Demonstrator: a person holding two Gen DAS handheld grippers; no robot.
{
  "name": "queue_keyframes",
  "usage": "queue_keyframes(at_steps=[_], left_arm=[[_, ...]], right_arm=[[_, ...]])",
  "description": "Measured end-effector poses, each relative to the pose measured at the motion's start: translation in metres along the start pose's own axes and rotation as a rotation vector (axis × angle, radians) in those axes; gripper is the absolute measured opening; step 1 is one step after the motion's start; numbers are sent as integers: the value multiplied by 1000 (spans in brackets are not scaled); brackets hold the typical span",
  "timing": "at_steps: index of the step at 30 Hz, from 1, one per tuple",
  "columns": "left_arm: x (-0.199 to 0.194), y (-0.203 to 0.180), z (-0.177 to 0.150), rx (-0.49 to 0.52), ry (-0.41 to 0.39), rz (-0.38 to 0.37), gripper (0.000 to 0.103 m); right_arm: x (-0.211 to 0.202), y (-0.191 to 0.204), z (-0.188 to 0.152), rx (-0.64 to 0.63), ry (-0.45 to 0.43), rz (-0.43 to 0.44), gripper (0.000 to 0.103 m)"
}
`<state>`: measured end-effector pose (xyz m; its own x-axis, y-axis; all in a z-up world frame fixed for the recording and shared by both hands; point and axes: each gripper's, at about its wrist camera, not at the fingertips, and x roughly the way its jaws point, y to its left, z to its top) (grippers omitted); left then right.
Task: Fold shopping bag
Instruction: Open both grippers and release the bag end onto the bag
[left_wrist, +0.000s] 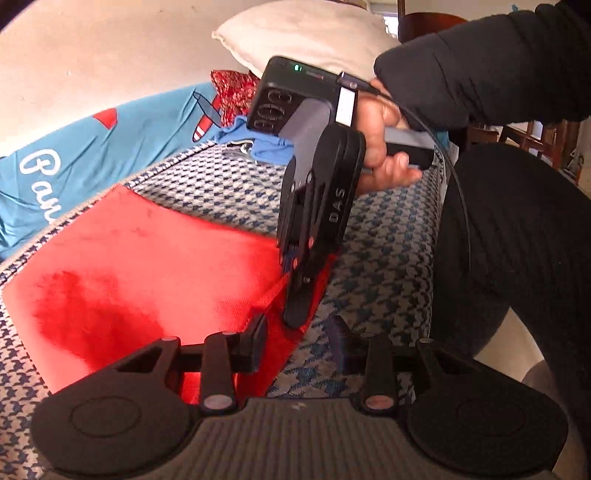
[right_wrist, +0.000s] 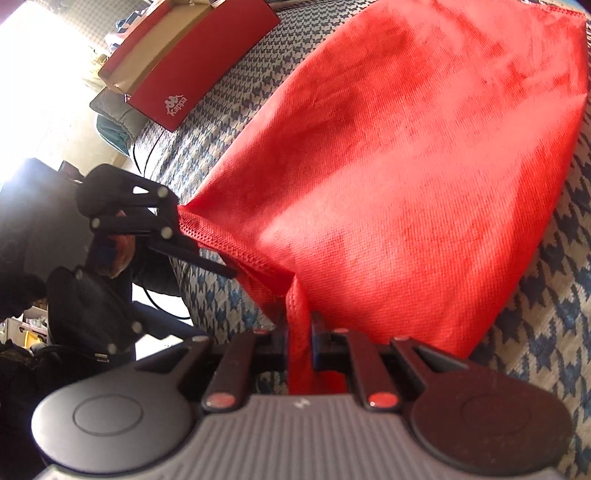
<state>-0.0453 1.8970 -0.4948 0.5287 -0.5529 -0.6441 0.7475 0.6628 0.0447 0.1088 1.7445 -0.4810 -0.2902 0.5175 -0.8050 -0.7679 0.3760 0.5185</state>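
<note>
A red fabric shopping bag (left_wrist: 140, 266) lies flat on a blue-and-white houndstooth surface (left_wrist: 384, 251); it fills the right wrist view (right_wrist: 406, 166). My right gripper (right_wrist: 300, 343) is shut on a bunched edge of the bag at its near corner; in the left wrist view it (left_wrist: 295, 317) points down onto the bag's right edge. My left gripper (left_wrist: 301, 332) is open, its left finger (left_wrist: 255, 343) over the bag's near edge. In the right wrist view the left gripper (right_wrist: 207, 251) sits at the bag's hemmed corner, fingers spread around it.
A blue printed cloth (left_wrist: 92, 155) and a white pillow (left_wrist: 306, 33) lie behind the surface. A red Kappa box (right_wrist: 192, 66) rests on the surface's far end. The person's dark-clad leg (left_wrist: 517, 258) is on the right.
</note>
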Motion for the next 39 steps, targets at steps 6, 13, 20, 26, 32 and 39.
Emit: queue_keyframes(at_steps=[6, 13, 20, 26, 32, 39], left_arm=[[15, 14, -4, -120, 4, -23, 35], [20, 32, -14, -251, -6, -66, 34], [20, 34, -16, -269, -13, -69, 34], [19, 36, -17, -269, -16, -71, 35], [17, 36, -17, -278, -19, -76, 35], [17, 36, -18, -280, -24, -72, 36]], right_arm=[[3, 8, 0, -42, -1, -24, 8], [-6, 40, -7, -158, -75, -184, 34], [-25, 78, -39, -266, -245, -405, 32], [-11, 110, -55, -374, -337, -529, 23], [8, 109, -57, -369, -336, -559, 20], [15, 92, -55, -291, -334, -583, 10]])
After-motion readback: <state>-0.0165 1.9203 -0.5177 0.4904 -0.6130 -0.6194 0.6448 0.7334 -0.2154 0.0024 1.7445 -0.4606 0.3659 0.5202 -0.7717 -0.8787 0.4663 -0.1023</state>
